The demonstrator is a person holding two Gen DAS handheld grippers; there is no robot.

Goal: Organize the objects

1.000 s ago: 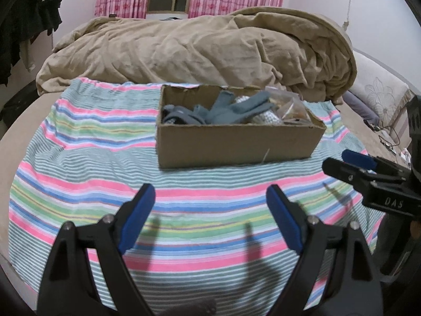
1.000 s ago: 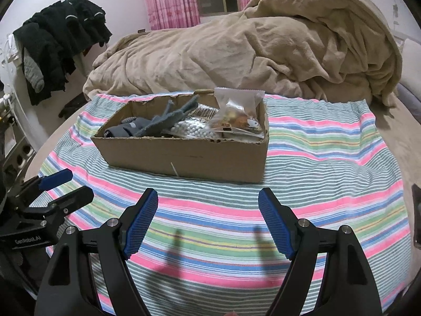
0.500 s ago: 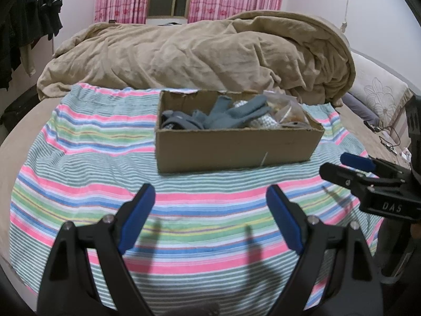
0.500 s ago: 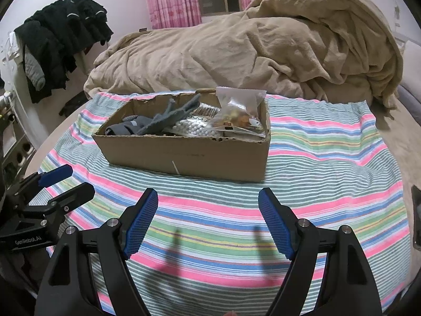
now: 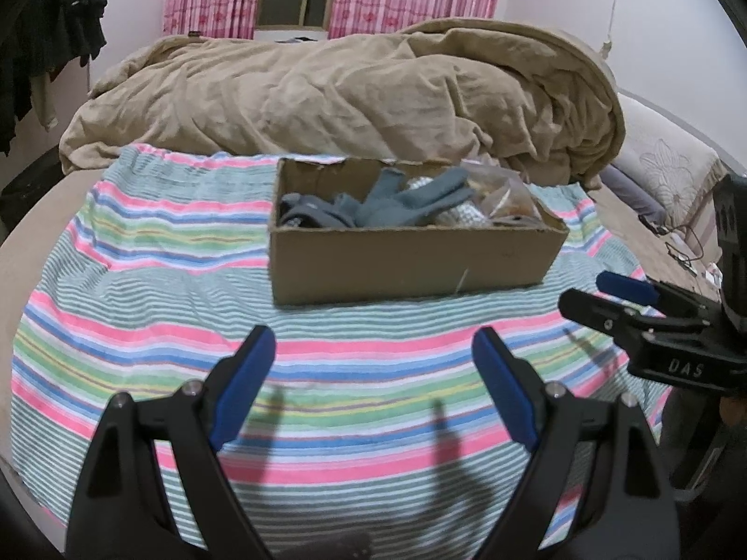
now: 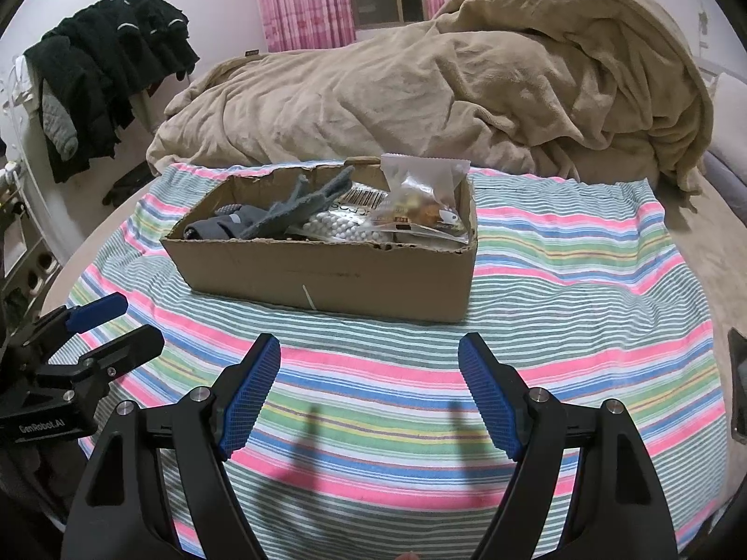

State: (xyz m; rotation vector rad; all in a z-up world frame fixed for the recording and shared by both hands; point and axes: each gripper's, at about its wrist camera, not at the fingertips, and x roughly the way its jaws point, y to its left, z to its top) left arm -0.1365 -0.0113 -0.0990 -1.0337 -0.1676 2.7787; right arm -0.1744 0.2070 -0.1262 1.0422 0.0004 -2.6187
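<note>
Left claw (image 5: 373, 364), right claw (image 6: 369, 371): agape, empty

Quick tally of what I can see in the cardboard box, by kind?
Grey gloves: 2 at least
Clear snack bag: 1
Packet of white beads: 1
Total: 4 visible; anything underneath in the cardboard box is hidden.

I can't see the cardboard box's (image 6: 327, 275) floor — gloves (image 5: 397, 200) and a clear snack bag (image 6: 422, 200) cover it. The bag's label is too small to read — the striped cloth's (image 6: 560, 326) near edge is cut off.
</note>
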